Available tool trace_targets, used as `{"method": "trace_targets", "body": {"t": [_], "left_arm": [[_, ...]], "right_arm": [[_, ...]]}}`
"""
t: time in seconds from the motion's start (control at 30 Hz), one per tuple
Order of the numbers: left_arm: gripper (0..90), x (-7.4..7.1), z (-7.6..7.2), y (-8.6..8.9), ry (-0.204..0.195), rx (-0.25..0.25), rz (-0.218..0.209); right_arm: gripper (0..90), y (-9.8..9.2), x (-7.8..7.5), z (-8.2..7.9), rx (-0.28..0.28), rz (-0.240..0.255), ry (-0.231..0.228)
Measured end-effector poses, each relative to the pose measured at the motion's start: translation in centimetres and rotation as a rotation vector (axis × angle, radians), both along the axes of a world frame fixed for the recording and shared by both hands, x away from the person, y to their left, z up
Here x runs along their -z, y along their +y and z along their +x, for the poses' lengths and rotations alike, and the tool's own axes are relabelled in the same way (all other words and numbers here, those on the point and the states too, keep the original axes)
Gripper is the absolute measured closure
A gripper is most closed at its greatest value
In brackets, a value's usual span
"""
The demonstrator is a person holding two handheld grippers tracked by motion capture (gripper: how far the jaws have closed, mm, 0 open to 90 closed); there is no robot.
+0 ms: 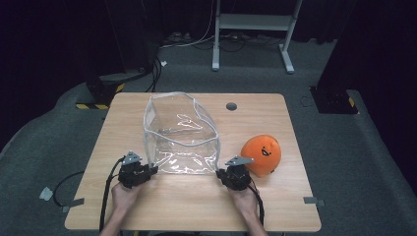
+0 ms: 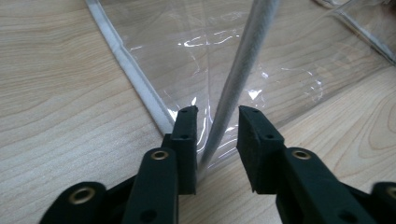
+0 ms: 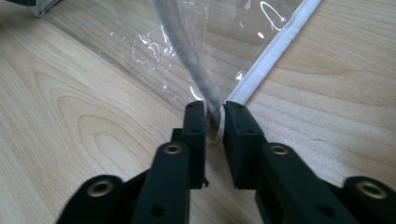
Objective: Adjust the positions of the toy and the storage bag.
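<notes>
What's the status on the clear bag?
Left tongs open around corner seam. Right tongs pinching opposite corner. Clear plastic bag upright on table. Orange plush beside, clear.

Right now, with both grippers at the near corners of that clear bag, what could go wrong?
1. The left gripper stands open around the white edge trim, so that corner could slip free.
2. The right gripper pinches just the corner trim of the clear bag; a pull could tug it loose.
3. The orange plush toy lies close beside the right gripper and could get knocked.
</notes>
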State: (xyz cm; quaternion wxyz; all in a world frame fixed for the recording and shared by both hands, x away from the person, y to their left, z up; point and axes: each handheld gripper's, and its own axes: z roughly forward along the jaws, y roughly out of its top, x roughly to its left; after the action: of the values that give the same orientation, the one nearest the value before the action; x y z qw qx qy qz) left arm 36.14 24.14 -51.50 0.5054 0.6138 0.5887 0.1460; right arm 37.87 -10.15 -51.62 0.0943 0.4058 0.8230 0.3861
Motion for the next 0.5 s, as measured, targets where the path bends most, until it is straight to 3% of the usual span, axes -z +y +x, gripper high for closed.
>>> {"method": "trace_targets", "body": {"t": [0.1, 0.13, 0.27, 0.37, 0.5], "left_arm": [[58.5, -0.1, -0.1, 0.2, -0.005, -0.007, 0.012], [58.5, -0.1, -0.1, 0.1, -0.008, -0.021, 0.003], [45.8, -0.2, -0.6, 0.5, 0.004, -0.011, 0.028], [40.4, -0.2, -1.1, 0.9, -0.005, -0.034, 0.016], [32.8, 0.1, -1.6, 1.7, 0.010, -0.048, 0.026]], "right_arm": [[66.5, -0.2, -0.3, -0.3, 0.004, 0.000, -0.003], [66.5, -0.2, -0.3, -0.3, 0.004, 0.000, -0.003], [55.2, -0.8, -0.7, -0.9, 0.009, -0.007, -0.008], [50.0, -1.7, -1.1, -1.6, 0.012, 0.001, -0.018], [41.4, -3.7, -1.4, -3.2, 0.019, 0.012, -0.041]]}}
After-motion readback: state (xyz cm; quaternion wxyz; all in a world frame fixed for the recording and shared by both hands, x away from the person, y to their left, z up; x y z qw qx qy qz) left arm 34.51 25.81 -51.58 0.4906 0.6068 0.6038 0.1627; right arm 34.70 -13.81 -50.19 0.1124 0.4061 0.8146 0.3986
